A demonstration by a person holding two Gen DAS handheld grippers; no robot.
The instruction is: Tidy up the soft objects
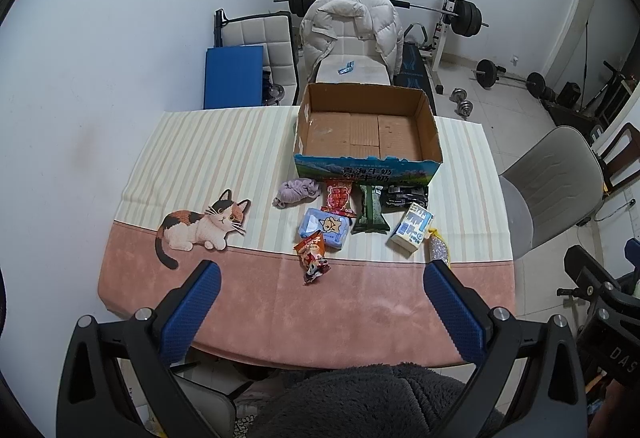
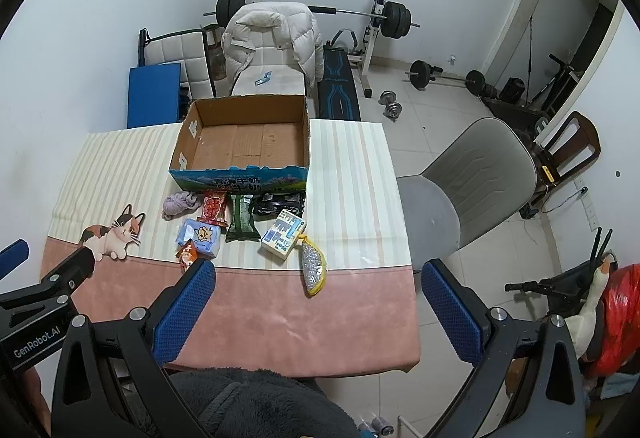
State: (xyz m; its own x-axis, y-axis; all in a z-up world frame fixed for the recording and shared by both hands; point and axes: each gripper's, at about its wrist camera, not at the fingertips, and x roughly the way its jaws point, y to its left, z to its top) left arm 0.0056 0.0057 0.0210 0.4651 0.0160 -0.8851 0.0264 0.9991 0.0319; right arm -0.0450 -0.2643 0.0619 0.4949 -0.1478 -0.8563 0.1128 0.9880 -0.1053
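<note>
An empty cardboard box [image 1: 430,126] [image 2: 306,130] stands at the table's far side. In front of it lie a lilac cloth [image 1: 295,191] [image 2: 179,203], a red snack bag [image 1: 338,197] [image 2: 212,208], a green packet [image 1: 370,210] [image 2: 241,219], a black packet [image 1: 405,194] [image 2: 280,203], a blue tissue pack [image 1: 326,228] [image 2: 201,236], an orange snack bag [image 1: 313,256] [image 2: 187,253], a milk carton [image 1: 412,232] [image 2: 283,238] and a silver-yellow pouch [image 1: 438,249] [image 2: 313,267]. My left gripper [image 1: 322,270] and right gripper [image 2: 320,270] hover open above the near edge, holding nothing.
A striped and pink tablecloth with a printed cat [image 1: 200,228] [image 2: 114,234] covers the table. A grey chair [image 2: 476,174] stands to the right, a chair with a white jacket [image 1: 352,26] behind the box. Weights and a barbell rack [image 2: 384,18] fill the floor beyond.
</note>
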